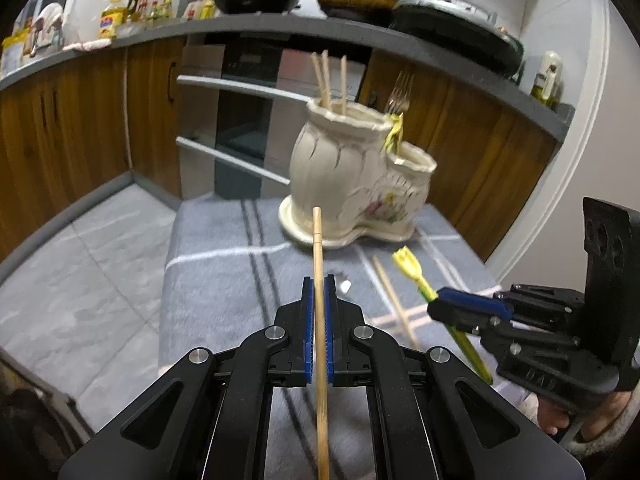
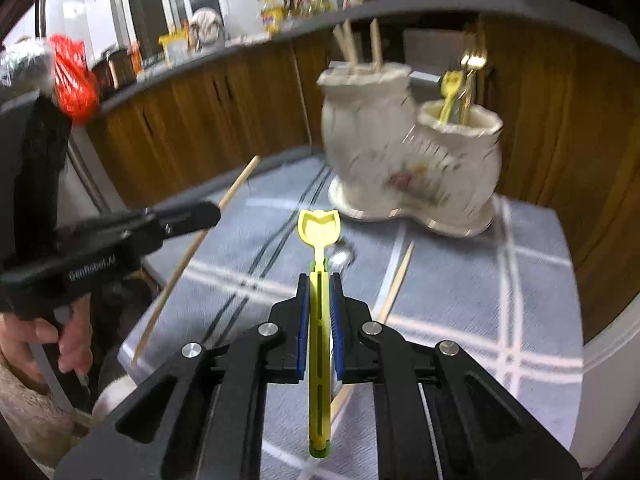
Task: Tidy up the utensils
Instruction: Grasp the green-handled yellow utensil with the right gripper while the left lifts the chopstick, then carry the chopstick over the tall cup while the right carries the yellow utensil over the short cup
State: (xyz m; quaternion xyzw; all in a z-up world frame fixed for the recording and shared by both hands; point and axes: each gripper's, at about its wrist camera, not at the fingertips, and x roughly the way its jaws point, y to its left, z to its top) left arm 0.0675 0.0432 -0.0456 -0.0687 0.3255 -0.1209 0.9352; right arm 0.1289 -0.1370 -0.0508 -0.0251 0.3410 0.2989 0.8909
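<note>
Wooden chopstick (image 1: 318,264) is clamped mid-shaft by left gripper (image 1: 319,300); yellow plastic fork (image 2: 319,236) by right gripper (image 2: 320,292). Both judged light, stiff, slippery; ceramic holder (image 1: 352,176) prob. fragile.

The chopstick (image 1: 319,320) in the left gripper (image 1: 319,304) runs off the bottom edge of the left wrist view, its lower end unseen. In the right wrist view the ceramic holder (image 2: 404,160) at upper right is smeared by motion blur, its painted pattern unreadable. The lower parts of the sticks and forks (image 1: 400,94) are hidden inside its compartments.
</note>
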